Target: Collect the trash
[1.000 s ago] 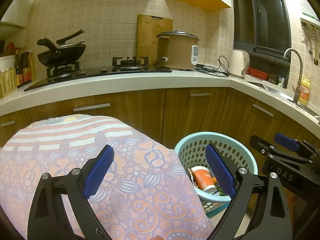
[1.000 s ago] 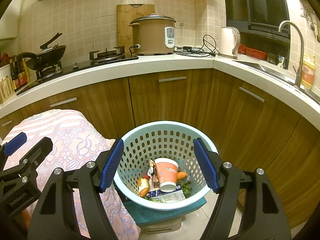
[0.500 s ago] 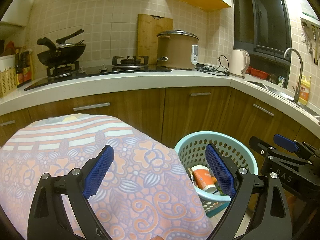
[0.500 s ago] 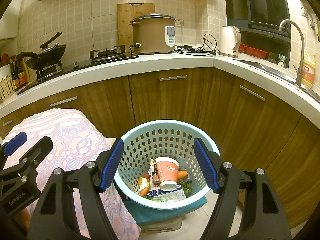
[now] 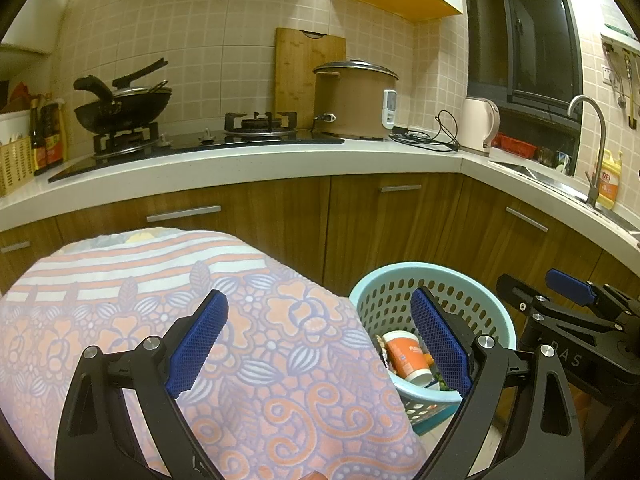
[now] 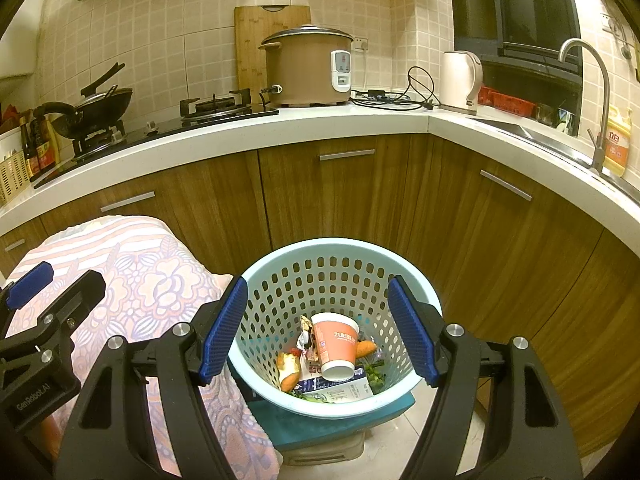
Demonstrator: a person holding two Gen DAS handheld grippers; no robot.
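One orange paper cup (image 6: 334,345) bears white, unreadable lettering.

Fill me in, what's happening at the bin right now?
A person holds two black grippers with blue pads in a kitchen. The right gripper hangs open above the light blue perforated plastic basket, which already holds an orange paper cup, a bitten piece of fruit and a flattened carton. The left gripper is open over the floral pink-and-purple cloth, holding nothing.
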